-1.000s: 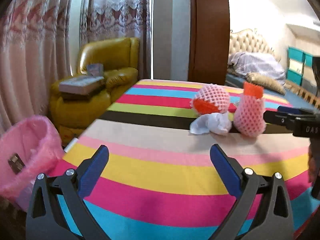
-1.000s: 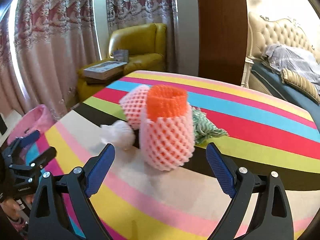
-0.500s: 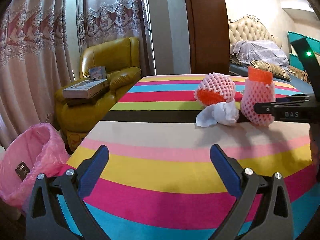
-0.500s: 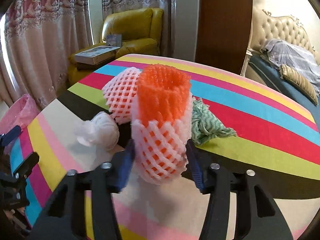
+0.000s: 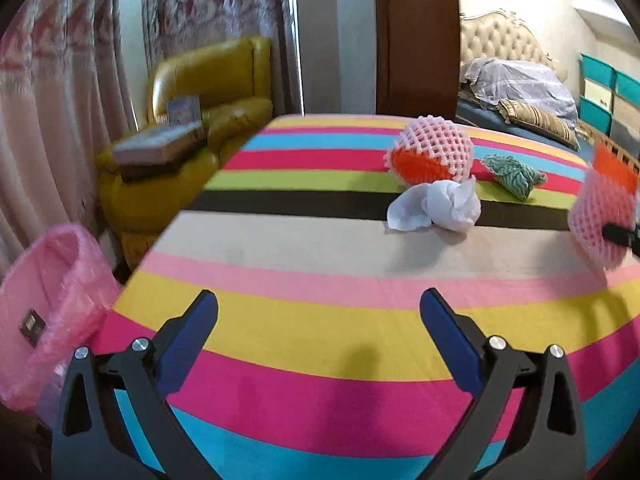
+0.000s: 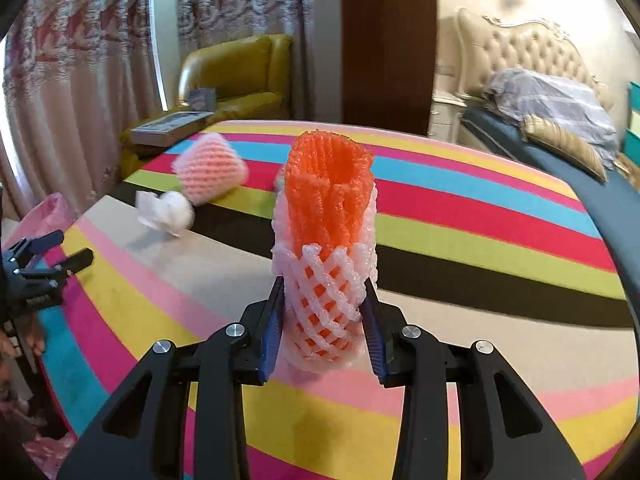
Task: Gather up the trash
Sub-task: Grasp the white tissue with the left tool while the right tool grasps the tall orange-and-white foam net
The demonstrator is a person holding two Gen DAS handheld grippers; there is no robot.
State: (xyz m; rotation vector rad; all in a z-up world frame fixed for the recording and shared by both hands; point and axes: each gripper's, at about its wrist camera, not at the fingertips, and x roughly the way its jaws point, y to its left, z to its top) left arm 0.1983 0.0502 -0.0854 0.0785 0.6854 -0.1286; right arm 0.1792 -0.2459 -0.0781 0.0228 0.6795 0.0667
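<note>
My right gripper [image 6: 325,300] is closing on an upright pink and orange foam net sleeve [image 6: 326,248], squeezed between its blue pads and held just over the striped table [image 6: 480,216]. That sleeve [image 5: 604,216] shows at the right edge of the left wrist view. A second foam net [image 5: 430,154], a crumpled white tissue [image 5: 438,206] and a green cloth wad [image 5: 514,176] lie on the table. My left gripper [image 5: 318,324] hangs open over the near stripes with nothing between its fingers. A pink-lined trash bin [image 5: 52,308] stands off the table's left edge.
A yellow armchair [image 5: 208,92] with a flat box [image 5: 158,144] on it sits beyond the table's left corner. Curtains hang behind it. A bed [image 6: 560,120] with a tufted headboard lies to the right. The left gripper [image 6: 44,264] appears at the left of the right wrist view.
The right gripper's jaws went from wide open to pinching the foam net sleeve, then carried it rightwards away from the other trash. The left gripper stayed open and turned slightly.
</note>
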